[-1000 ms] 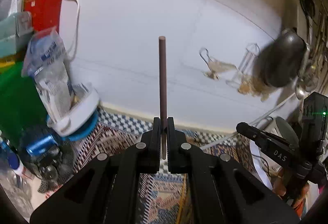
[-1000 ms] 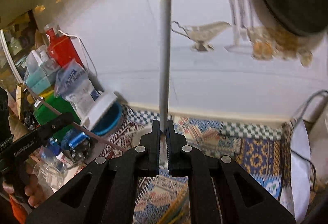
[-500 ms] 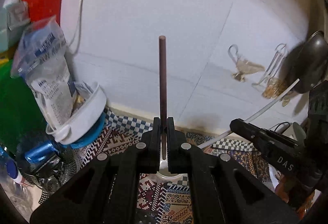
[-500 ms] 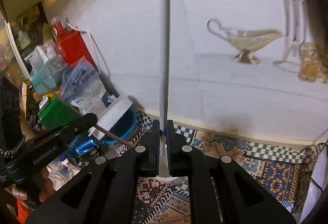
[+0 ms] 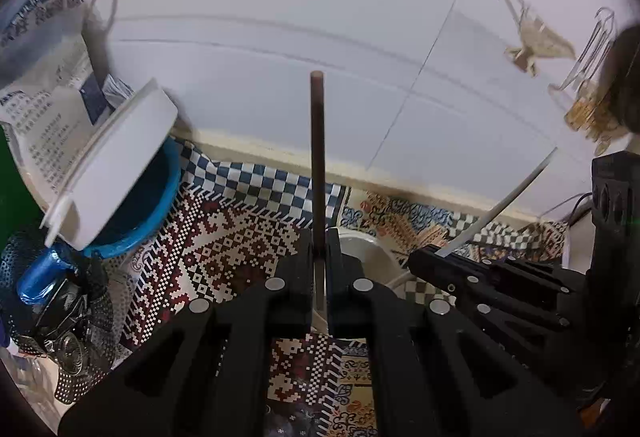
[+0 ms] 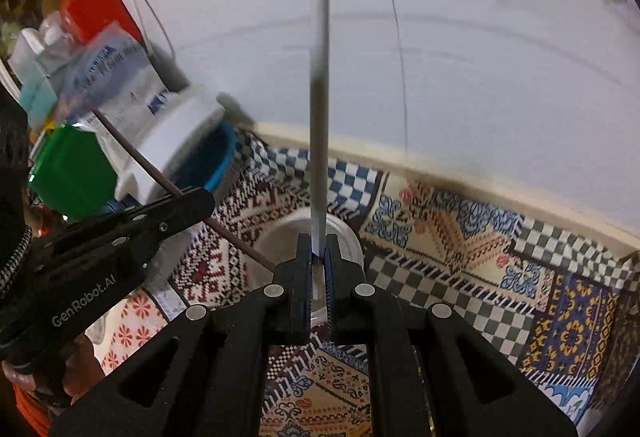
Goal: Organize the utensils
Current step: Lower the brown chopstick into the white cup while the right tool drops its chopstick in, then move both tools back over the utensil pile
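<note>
The left gripper (image 5: 319, 257) has its jaws clenched on a dark brown chopstick (image 5: 318, 157), which stands straight up out of the jaws against the white tiled wall (image 5: 280, 17). The right gripper (image 6: 319, 261) is clenched the same way on a pale grey chopstick (image 6: 319, 97), also pointing up and away along its fingers. Seen from the left wrist, the right gripper (image 5: 436, 257) sits just to the right, with its pale stick (image 5: 504, 205) slanting up toward the wall. Seen from the right wrist, the left gripper (image 6: 200, 201) comes in from the left, its brown stick (image 6: 136, 157) angling up to the left, and a hand (image 6: 76, 377) shows beneath it at the near left edge.

Both grippers hang over a counter covered with a patterned cloth (image 6: 480, 257) of checks and ornamental motifs. Directly beneath the two sets of jaws stands a round white cup (image 6: 280, 237), partly hidden behind them; its rim (image 5: 372, 253) peeks out just right of the left gripper. The lower end of the brown stick reaches toward the cup's edge, though I cannot tell whether it touches.

Far left on the counter, a white tub (image 5: 116, 165) leans tilted in a blue bowl (image 5: 160, 193), with a printed plastic pouch (image 6: 120, 85) behind it, a green container (image 6: 72, 173) and a red box (image 6: 96, 5) against the wall.
</note>
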